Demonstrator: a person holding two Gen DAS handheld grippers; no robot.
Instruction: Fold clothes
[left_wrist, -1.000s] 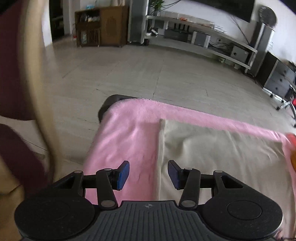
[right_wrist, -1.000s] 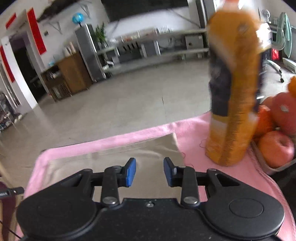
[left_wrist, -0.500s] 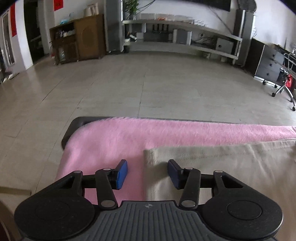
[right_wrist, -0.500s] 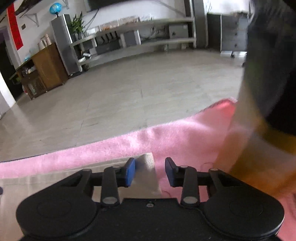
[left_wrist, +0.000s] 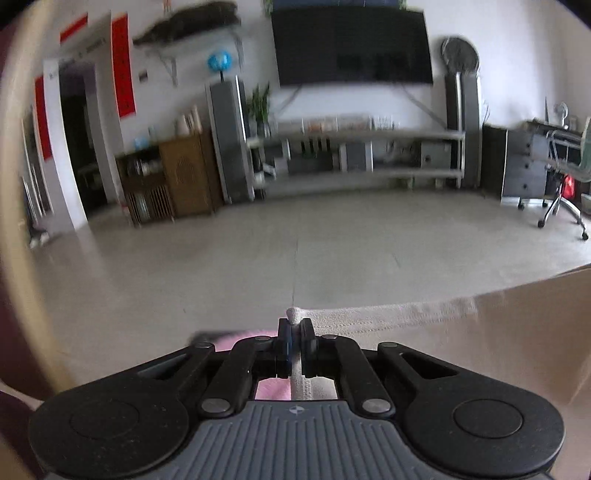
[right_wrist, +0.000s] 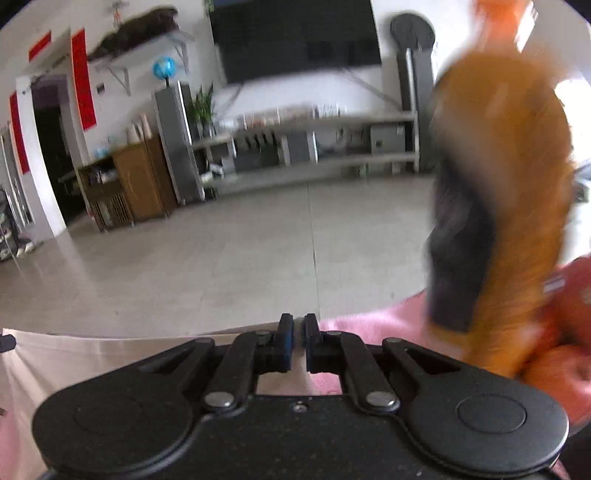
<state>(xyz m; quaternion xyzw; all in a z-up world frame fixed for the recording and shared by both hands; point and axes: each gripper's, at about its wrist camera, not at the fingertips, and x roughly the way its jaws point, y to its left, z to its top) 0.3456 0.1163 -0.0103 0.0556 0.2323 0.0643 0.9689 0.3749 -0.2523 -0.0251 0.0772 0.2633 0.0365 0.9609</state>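
A beige cloth (left_wrist: 461, 350) lies over a pink blanket (left_wrist: 236, 338) on the table. My left gripper (left_wrist: 295, 326) has its jaws closing tight on the cloth's near left corner. A tuft of fabric pokes up between the pads, and the edge runs off to the right, raised off the blanket. In the right wrist view the same beige cloth (right_wrist: 92, 362) stretches left from my right gripper (right_wrist: 298, 323). Its jaws are closing to a thin gap on the cloth's right corner, where the pink blanket (right_wrist: 369, 321) begins.
A tall orange drink bottle (right_wrist: 517, 221) stands blurred just right of the right gripper, with red fruit (right_wrist: 569, 306) beside it. A beige and maroon shape (left_wrist: 14, 258) fills the left wrist view's left edge. Beyond the table lie open floor, a shelf unit and a television.
Both grippers went from open over the cloth's corners to clamped on them. Both views tipped up from the table toward the room, and the cloth's edge has lifted.
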